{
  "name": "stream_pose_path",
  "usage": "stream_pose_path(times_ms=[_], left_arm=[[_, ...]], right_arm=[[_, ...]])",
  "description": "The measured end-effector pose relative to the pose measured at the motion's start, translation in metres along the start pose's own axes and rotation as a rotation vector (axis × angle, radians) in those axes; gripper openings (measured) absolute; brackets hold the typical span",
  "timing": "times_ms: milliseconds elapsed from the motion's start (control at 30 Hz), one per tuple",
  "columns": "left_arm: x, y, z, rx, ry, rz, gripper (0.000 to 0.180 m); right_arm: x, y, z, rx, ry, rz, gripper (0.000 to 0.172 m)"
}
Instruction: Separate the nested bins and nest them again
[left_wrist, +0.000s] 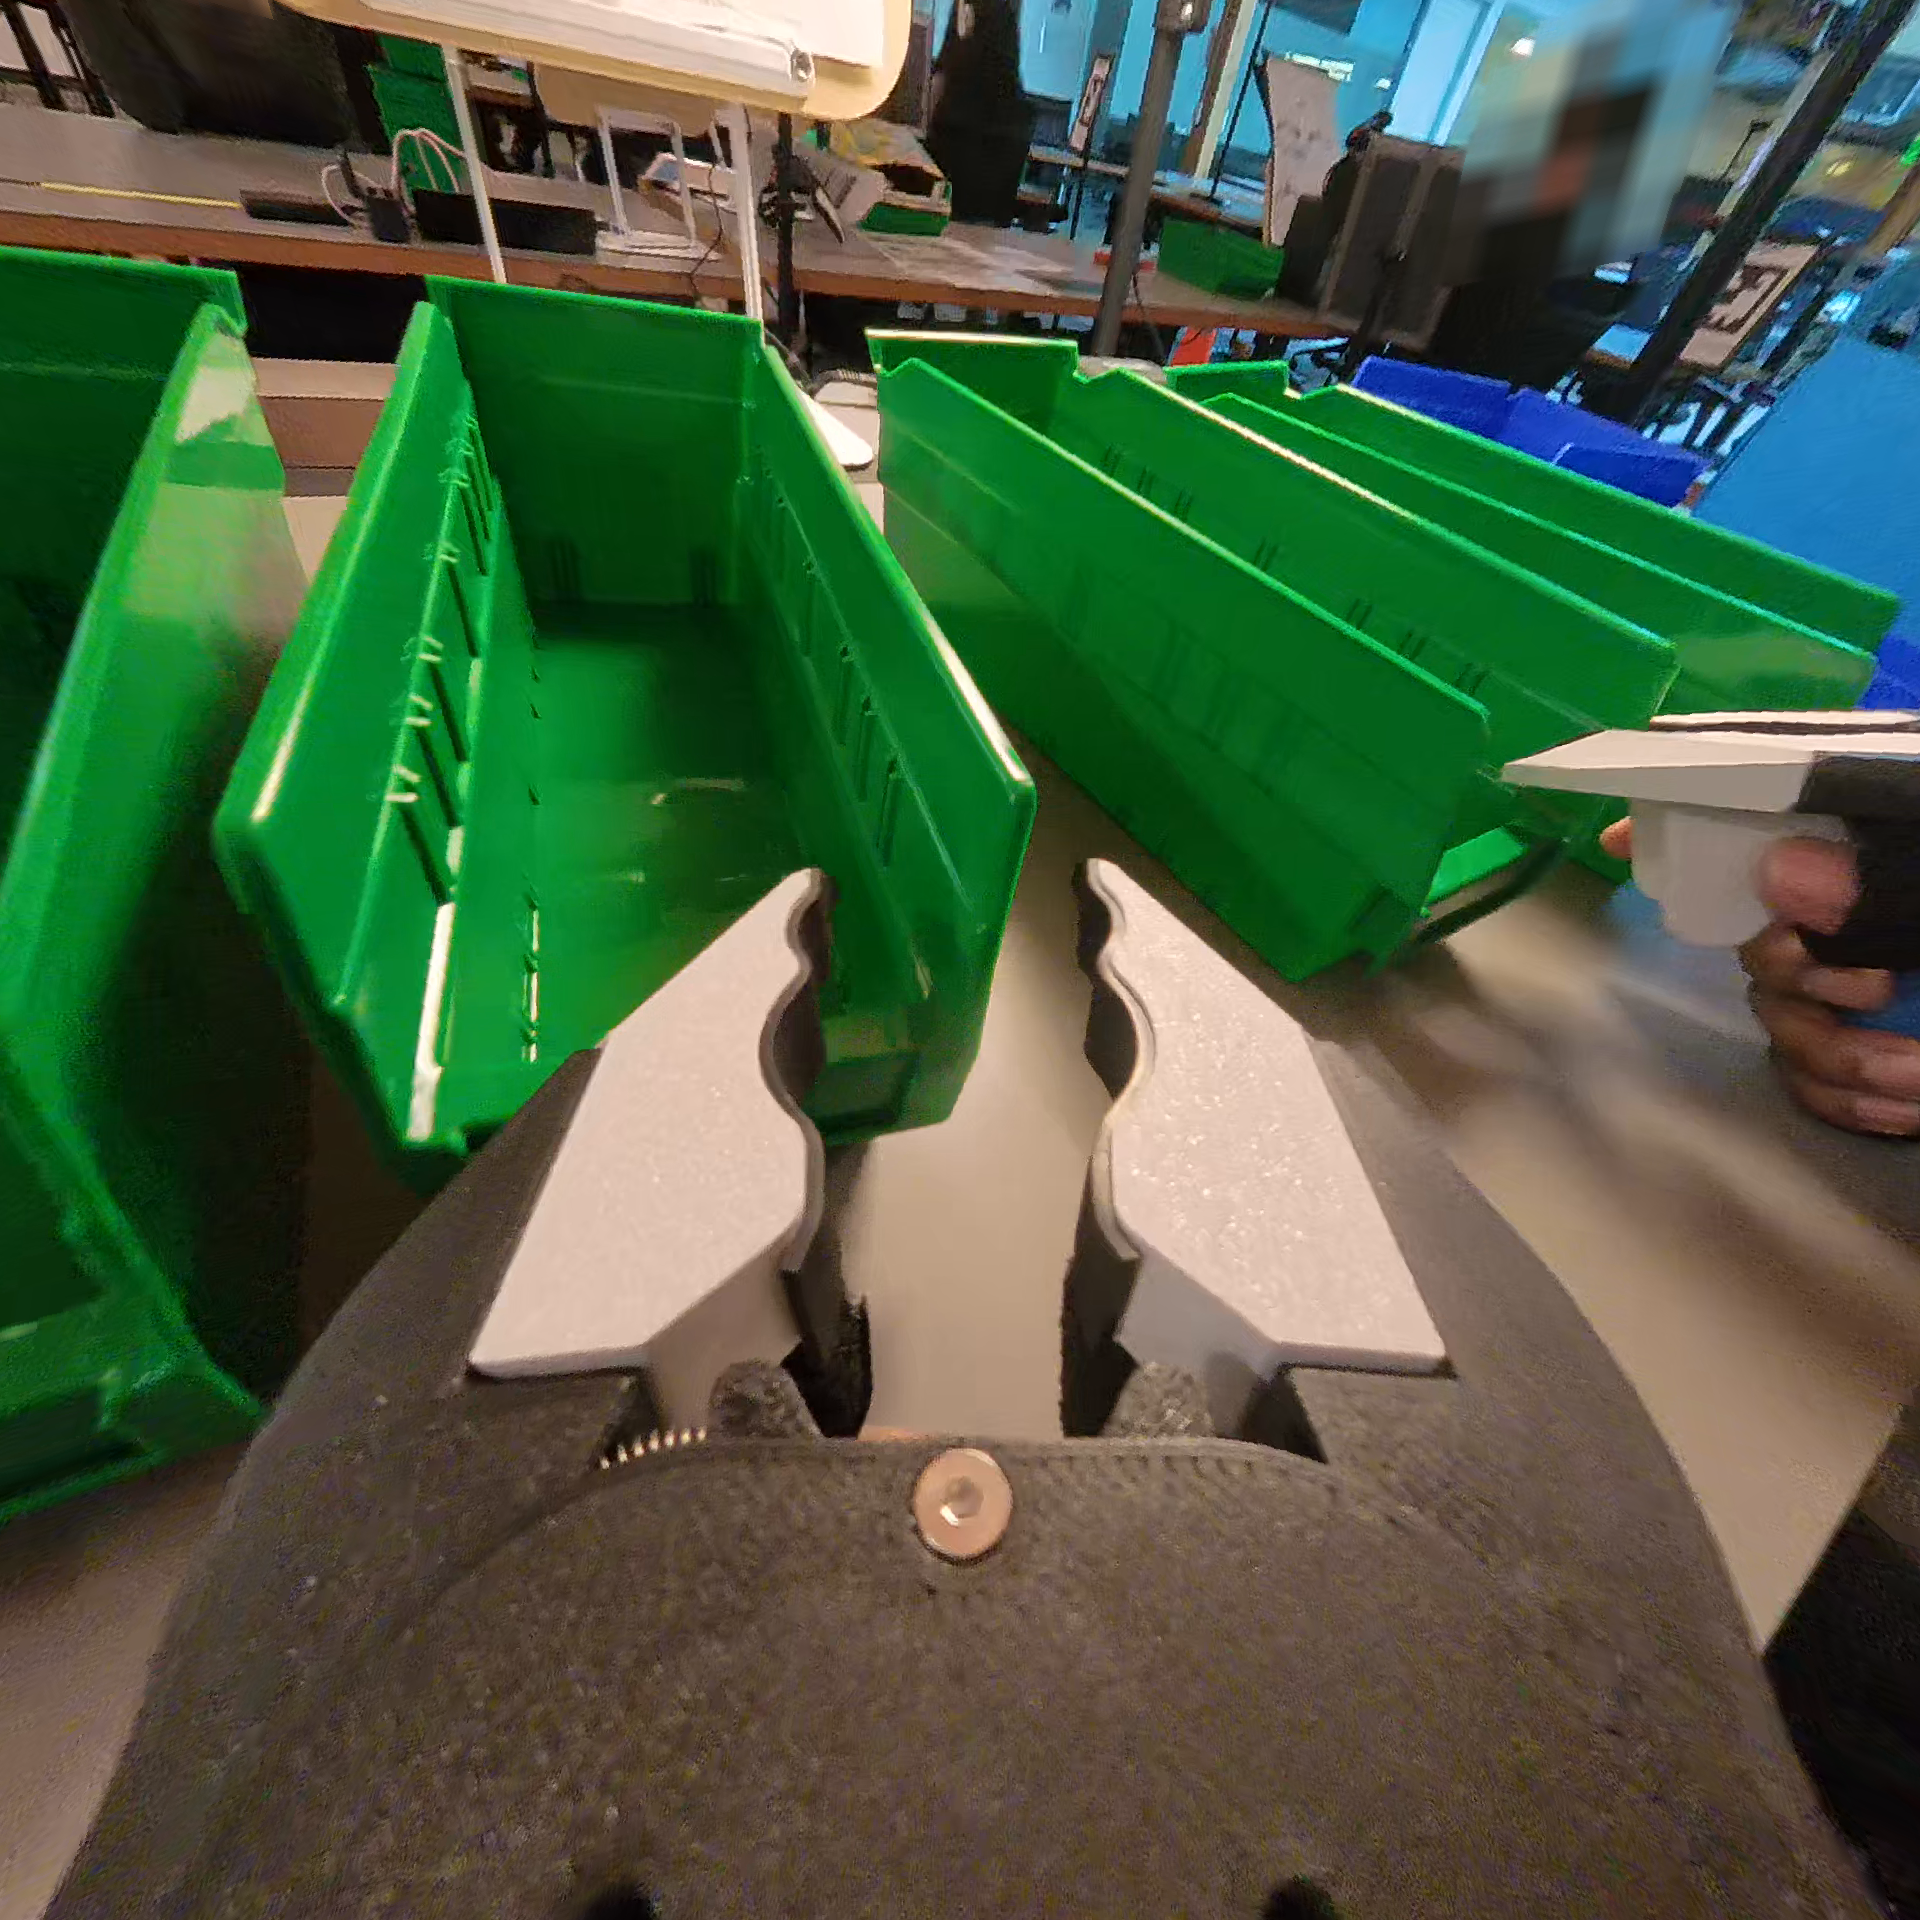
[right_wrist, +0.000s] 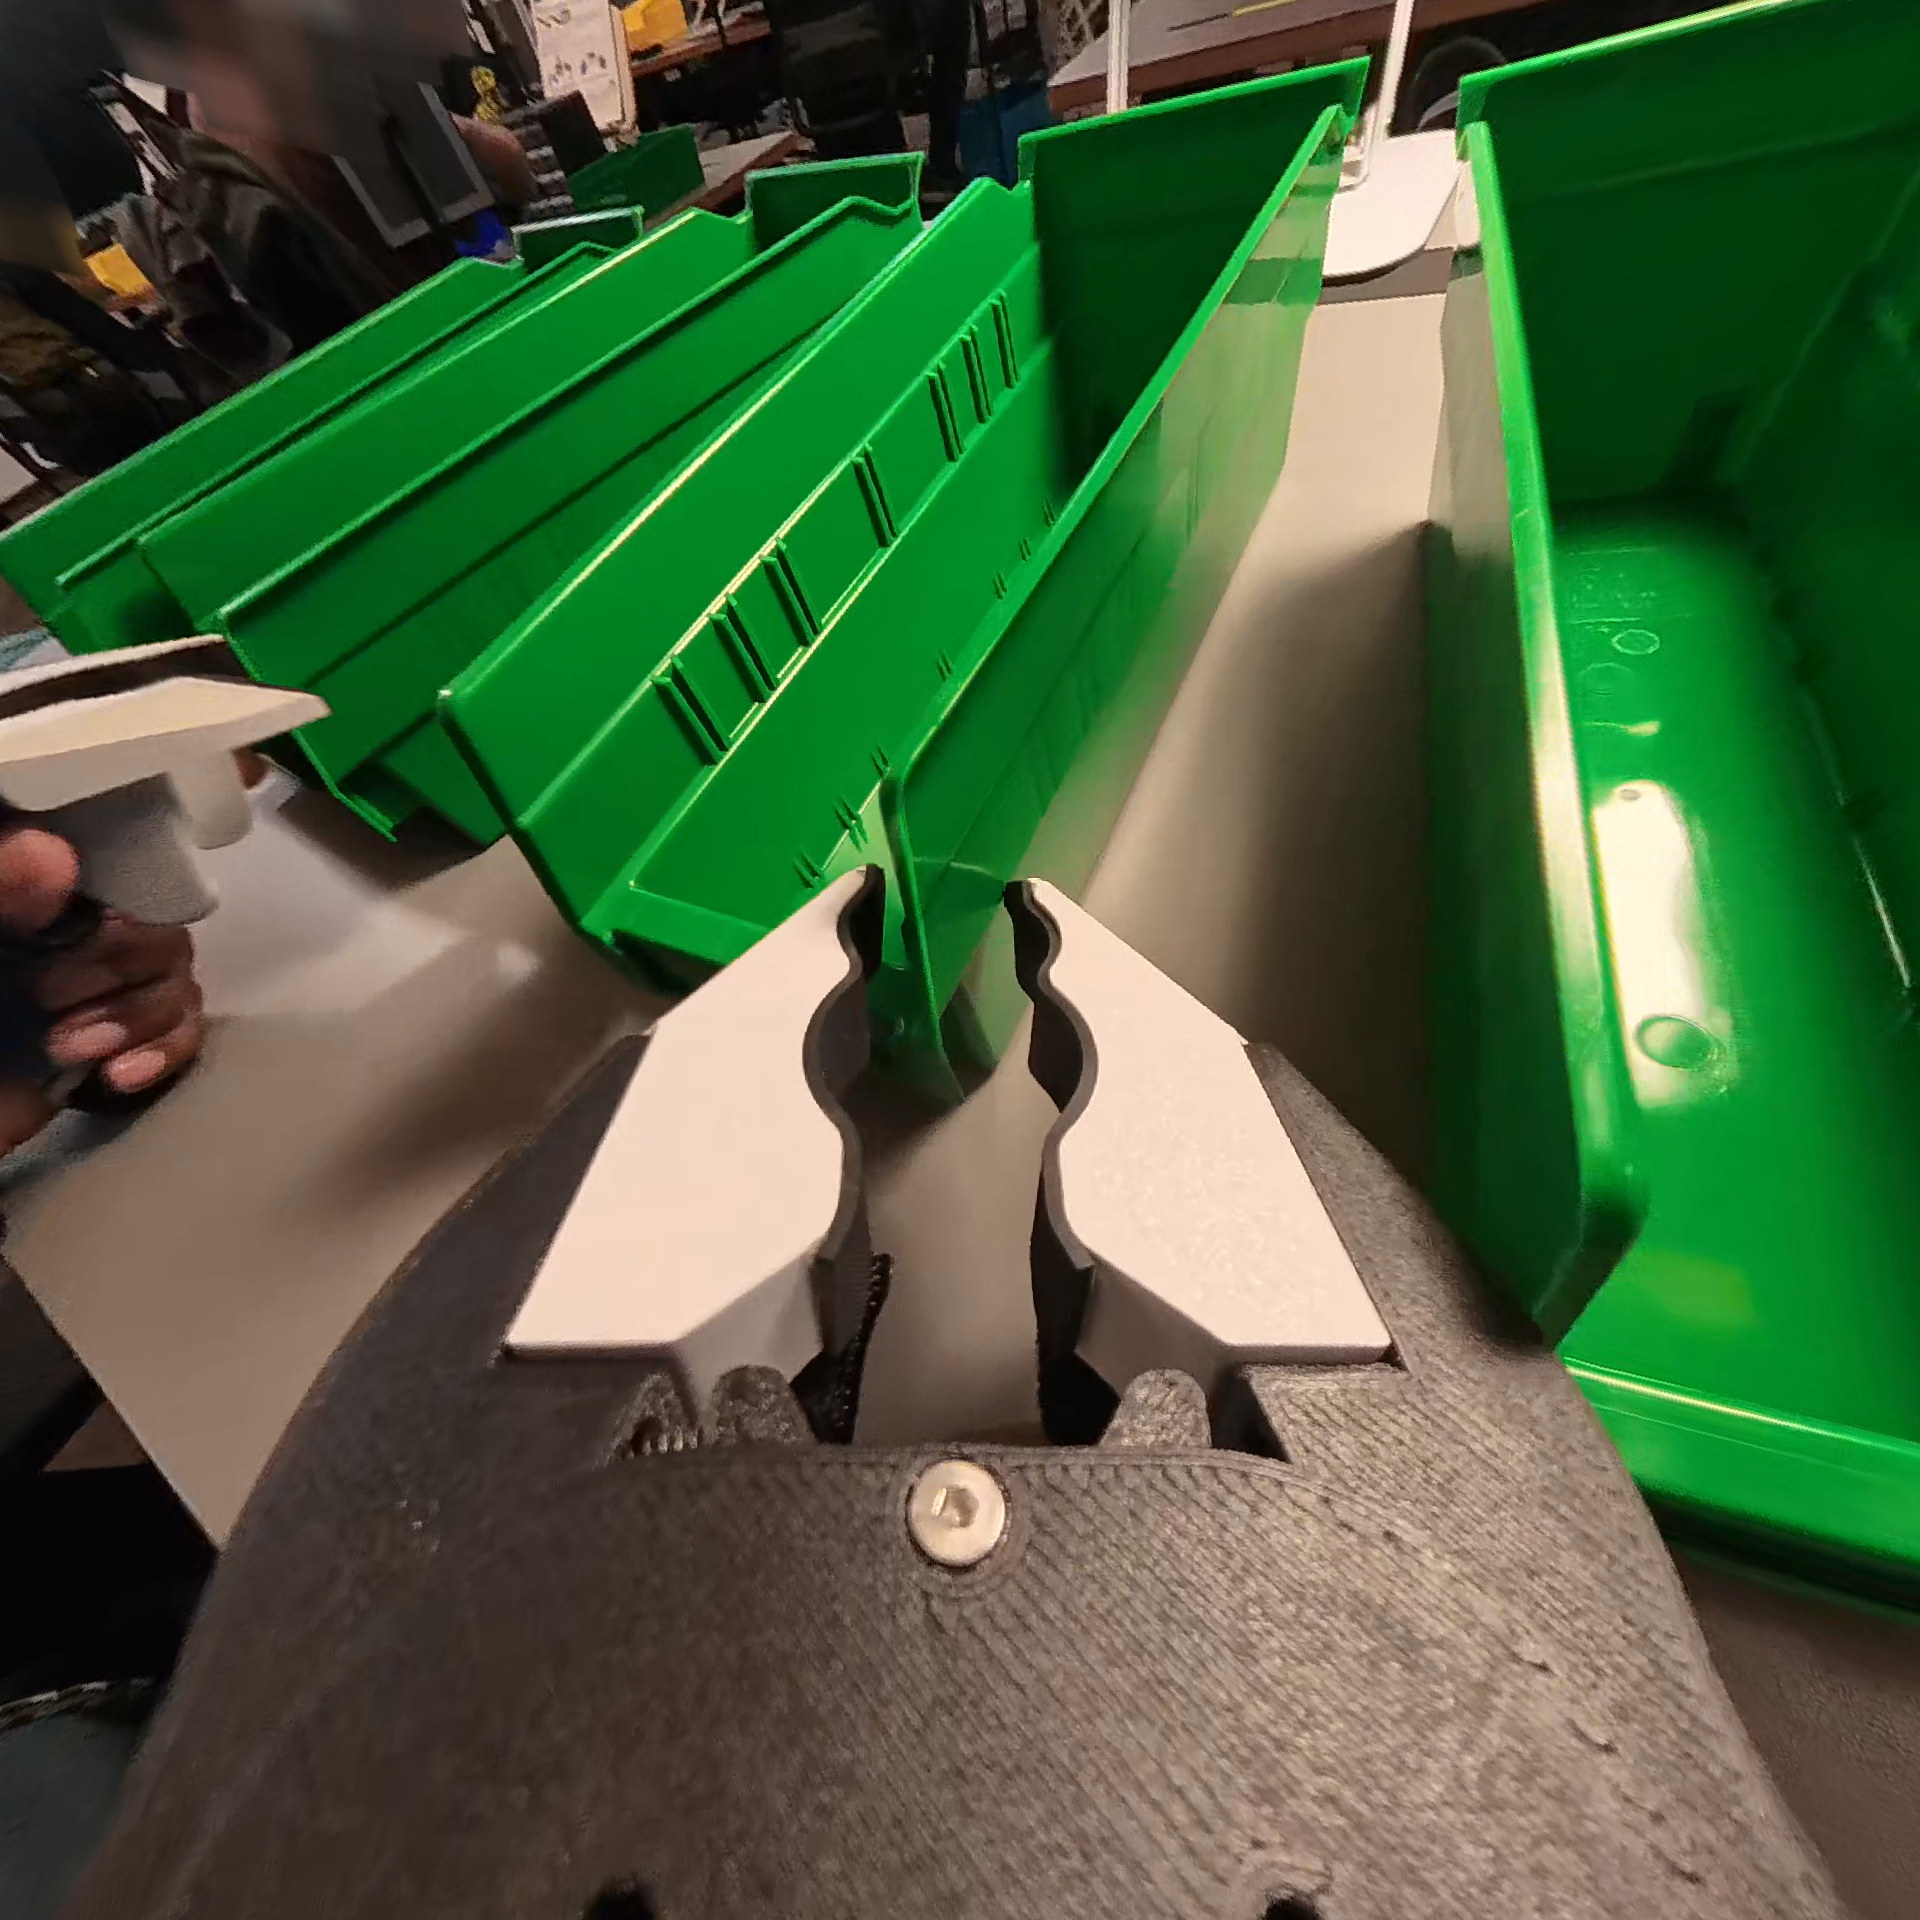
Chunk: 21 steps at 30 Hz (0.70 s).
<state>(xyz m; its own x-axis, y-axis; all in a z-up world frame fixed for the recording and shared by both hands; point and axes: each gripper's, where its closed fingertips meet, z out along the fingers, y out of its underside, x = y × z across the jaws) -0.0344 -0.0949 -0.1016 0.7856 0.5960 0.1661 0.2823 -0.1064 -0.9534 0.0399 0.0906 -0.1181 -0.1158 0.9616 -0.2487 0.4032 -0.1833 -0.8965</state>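
item: green nested bin pair (left_wrist: 623, 665), short and deep, one shell seated inside the other, standing on the grey table (left_wrist: 966, 1195) in the left wrist view, apparently tipped toward the camera; its right side wall runs down between the fingers of the left gripper (left_wrist: 951, 883); the left finger (left_wrist: 717, 1039) sits inside the bin against that wall, the right finger (left_wrist: 1205, 1049) stands outside with a clear strip of table showing between it and the wall; jaws moderately wide, not clamped on anything.

item: long narrow green bin (right_wrist: 831, 582), lying on the same table and angled away to the left; its near right corner wall stands between the fingers of the right gripper (right_wrist: 940, 894); jaws narrow; the left pad lies close against the wall, a sliver of gap shows on the right side; whether the pads press cannot be told.

item: further long green bins (right_wrist: 416, 416) ranged side by side beyond it; same row seen from the other side (left_wrist: 1351, 582).

item: large green bin (right_wrist: 1683, 727), open, at the right edge of the right wrist view.

item: blue bins (left_wrist: 1507, 416) behind the row; workshop benches beyond.
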Motion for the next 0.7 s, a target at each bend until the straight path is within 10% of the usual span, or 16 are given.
stream_pose_path(times_ms=[700], left_arm=[[0.038, 0.005, 0.003, -0.022, 0.208, -0.086, 0.042]], right_arm=[[-0.023, 0.003, -0.018, 0.015, -0.098, -0.07, 0.051]])
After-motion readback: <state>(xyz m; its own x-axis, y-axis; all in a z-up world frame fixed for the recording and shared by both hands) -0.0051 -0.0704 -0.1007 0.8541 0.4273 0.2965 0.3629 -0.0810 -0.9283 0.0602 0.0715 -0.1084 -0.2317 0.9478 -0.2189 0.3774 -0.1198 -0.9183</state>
